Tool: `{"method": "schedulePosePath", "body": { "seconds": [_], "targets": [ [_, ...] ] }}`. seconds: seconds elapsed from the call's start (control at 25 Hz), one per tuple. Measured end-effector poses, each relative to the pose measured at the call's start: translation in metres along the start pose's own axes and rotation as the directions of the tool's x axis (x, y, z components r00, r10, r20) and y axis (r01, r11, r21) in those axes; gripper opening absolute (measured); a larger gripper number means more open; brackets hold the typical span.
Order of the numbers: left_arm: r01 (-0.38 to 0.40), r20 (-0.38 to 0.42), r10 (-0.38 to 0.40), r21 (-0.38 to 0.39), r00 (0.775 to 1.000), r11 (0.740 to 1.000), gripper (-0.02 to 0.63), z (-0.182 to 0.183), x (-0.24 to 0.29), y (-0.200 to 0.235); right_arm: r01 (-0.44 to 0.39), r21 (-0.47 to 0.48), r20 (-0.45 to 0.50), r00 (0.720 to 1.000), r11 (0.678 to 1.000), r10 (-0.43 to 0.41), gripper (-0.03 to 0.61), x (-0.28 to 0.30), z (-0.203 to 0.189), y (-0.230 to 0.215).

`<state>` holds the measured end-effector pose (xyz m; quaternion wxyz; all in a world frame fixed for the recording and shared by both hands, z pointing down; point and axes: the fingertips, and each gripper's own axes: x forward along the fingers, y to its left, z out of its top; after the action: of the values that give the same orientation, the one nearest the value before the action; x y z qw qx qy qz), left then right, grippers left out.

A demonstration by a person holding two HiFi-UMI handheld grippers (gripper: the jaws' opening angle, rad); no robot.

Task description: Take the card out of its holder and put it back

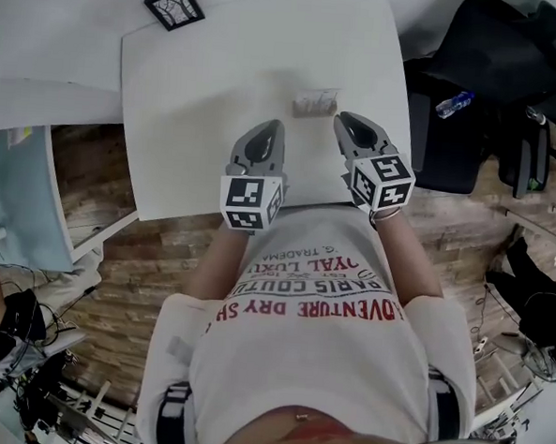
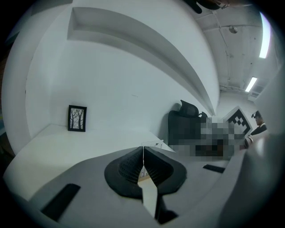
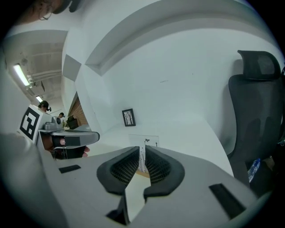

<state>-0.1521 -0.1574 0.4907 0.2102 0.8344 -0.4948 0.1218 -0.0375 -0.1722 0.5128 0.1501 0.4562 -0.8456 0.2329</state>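
A small white card point(image 1: 315, 100) stands upright in its low wooden holder point(image 1: 315, 112) near the middle of the white table point(image 1: 201, 90). My left gripper point(image 1: 273, 126) is just short of it on the near left, jaws together with nothing between them. My right gripper point(image 1: 346, 120) sits close by the card's right end, also shut and empty. In the left gripper view the card point(image 2: 156, 143) peeks out past the closed left gripper point(image 2: 143, 151). The card point(image 3: 149, 140) stands straight ahead of the closed right gripper point(image 3: 143, 152) in the right gripper view.
A black-framed picture point(image 1: 175, 5) stands at the table's far left corner. A black office chair point(image 1: 493, 79) with a water bottle point(image 1: 452, 103) on it is beside the table on the right. The table's near edge is against the person's body.
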Motion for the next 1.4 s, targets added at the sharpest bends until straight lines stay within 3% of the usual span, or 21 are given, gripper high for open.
{"method": "schedulePosePath", "body": {
  "seconds": [0.04,0.12,0.32,0.52,0.76,1.24,1.4],
  "targets": [
    [-0.006,-0.008,0.006,-0.001,1.000,1.000,0.025,-0.001,0.003,0.001,-0.011,-0.011,-0.011,1.000,1.000,0.011,0.038,0.004,0.000,-0.003],
    [-0.018,-0.024,0.018,-0.006,1.000,1.000,0.025,-0.005,0.009,0.002,-0.044,-0.044,-0.042,0.998,0.998,0.043,0.158,0.010,-0.003,-0.008],
    [-0.054,-0.053,0.053,-0.020,0.997,0.998,0.025,-0.012,0.025,0.008,-0.173,-0.129,-0.099,0.982,0.976,0.161,0.164,0.029,-0.009,-0.020],
    [-0.089,-0.077,0.086,-0.037,0.993,0.995,0.025,-0.019,0.035,0.009,-0.313,-0.231,-0.160,0.946,0.922,0.281,0.169,0.048,-0.011,-0.028],
    [-0.115,-0.093,0.111,-0.046,0.989,0.992,0.025,-0.023,0.044,0.008,-0.507,-0.339,-0.274,0.859,0.792,0.432,0.169,0.060,-0.018,-0.023],
    [-0.172,-0.114,0.162,-0.084,0.980,0.982,0.025,-0.028,0.053,0.021,-0.727,-0.337,-0.387,0.686,0.598,0.616,0.167,0.071,-0.022,-0.009],
    [-0.190,-0.134,0.177,-0.090,0.975,0.978,0.025,-0.036,0.050,0.025,-0.768,-0.335,-0.417,0.641,0.546,0.645,0.087,0.073,-0.024,-0.004]
  ]
}}
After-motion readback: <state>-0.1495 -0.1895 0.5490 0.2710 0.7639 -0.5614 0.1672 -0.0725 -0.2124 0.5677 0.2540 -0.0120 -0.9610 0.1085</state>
